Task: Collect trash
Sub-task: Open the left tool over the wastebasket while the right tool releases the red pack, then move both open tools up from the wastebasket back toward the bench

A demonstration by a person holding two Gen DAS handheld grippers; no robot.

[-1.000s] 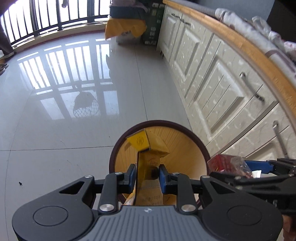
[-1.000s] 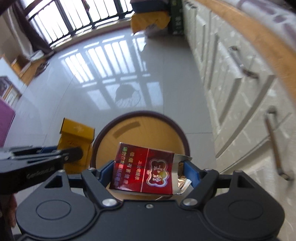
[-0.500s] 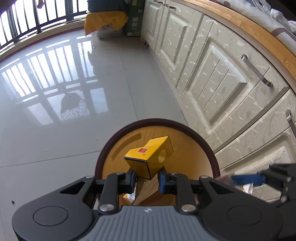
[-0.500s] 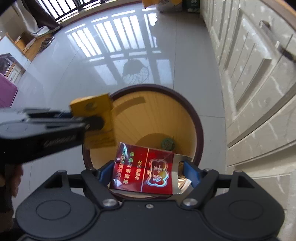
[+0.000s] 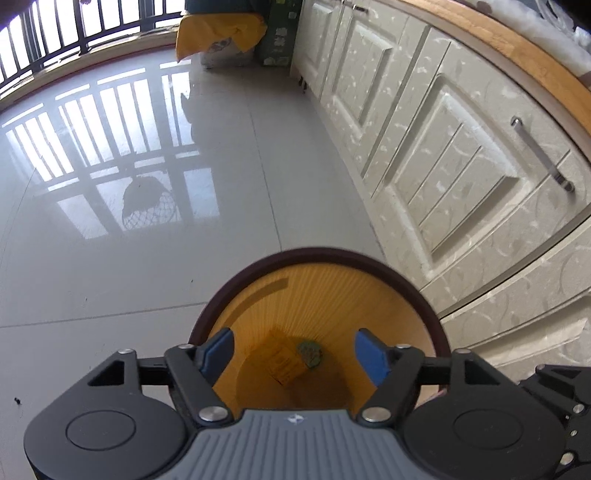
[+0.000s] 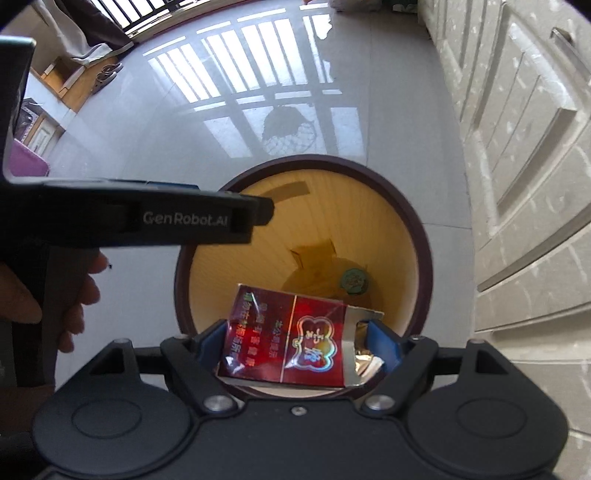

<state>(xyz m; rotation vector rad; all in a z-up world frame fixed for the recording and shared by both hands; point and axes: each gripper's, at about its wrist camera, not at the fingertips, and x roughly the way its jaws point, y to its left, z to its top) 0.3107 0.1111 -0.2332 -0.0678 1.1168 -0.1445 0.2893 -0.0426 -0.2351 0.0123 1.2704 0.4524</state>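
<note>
A round bin with a dark rim (image 5: 317,254) and a yellow inside stands on the floor beside the cabinets. My left gripper (image 5: 295,349) hangs over its mouth, jaws opening, nothing between them. A yellow carton (image 5: 282,360) lies at the bottom next to a small green round piece (image 5: 309,353). My right gripper (image 6: 297,339) is shut on a red cigarette pack (image 6: 288,343), torn open at its right end, over the near side of the bin (image 6: 417,229). The carton (image 6: 314,254) shows there too, deep inside.
White cabinet doors with metal handles (image 5: 543,158) run along the right, close to the bin. Glossy grey floor tiles (image 5: 129,258) stretch left toward a railed window. A yellow-draped bundle (image 5: 221,33) stands far back. A person's hand (image 6: 22,295) holds the left gripper's body.
The left gripper's jaws have spread apart and the yellow carton has dropped from them to the bottom of the bin. Both grippers have sunk closer to the bin. The red pack stays gripped.
</note>
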